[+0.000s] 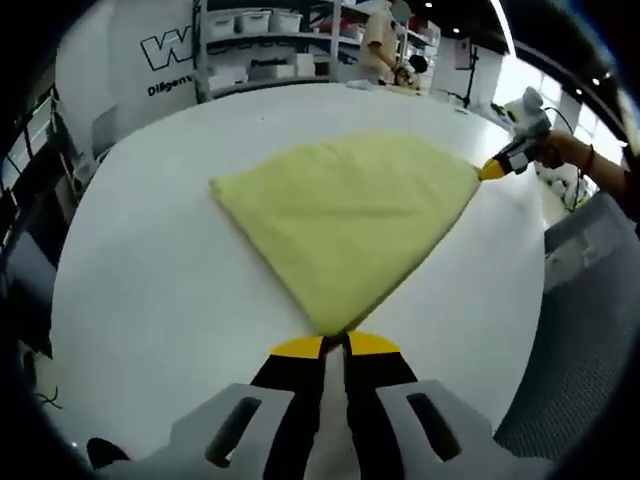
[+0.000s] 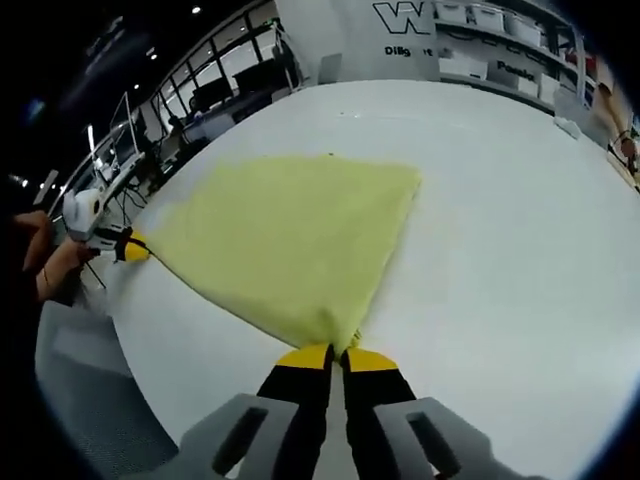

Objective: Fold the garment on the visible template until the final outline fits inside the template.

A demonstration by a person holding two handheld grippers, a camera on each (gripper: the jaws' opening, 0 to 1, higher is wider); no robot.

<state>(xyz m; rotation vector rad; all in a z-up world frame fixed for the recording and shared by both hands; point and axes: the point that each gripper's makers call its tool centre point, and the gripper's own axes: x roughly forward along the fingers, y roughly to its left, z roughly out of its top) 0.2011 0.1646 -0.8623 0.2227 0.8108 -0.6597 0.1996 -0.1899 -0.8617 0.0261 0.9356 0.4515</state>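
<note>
A pale yellow garment (image 1: pixel 345 215) lies spread flat on the white table (image 1: pixel 150 290), folded into a roughly four-cornered shape. My left gripper (image 1: pixel 336 345) is shut on its near corner, yellow tips pressed together on the cloth. Across the table the right gripper (image 1: pixel 492 170) pinches the opposite corner. In the right gripper view the same garment (image 2: pixel 285 235) fans out from my right gripper (image 2: pixel 337 355), which is shut on the corner at its tips. The left gripper (image 2: pixel 135 250) holds the far corner there, with a person's hand behind it. No template outline is discernible on the table.
The white table (image 2: pixel 500 220) runs wide on every side of the cloth. Grey flooring (image 1: pixel 585 330) lies past the table edge. Shelves with white bins (image 1: pixel 255 30) and a person stand at the back. Desks and monitors (image 2: pixel 215 95) sit beyond the far edge.
</note>
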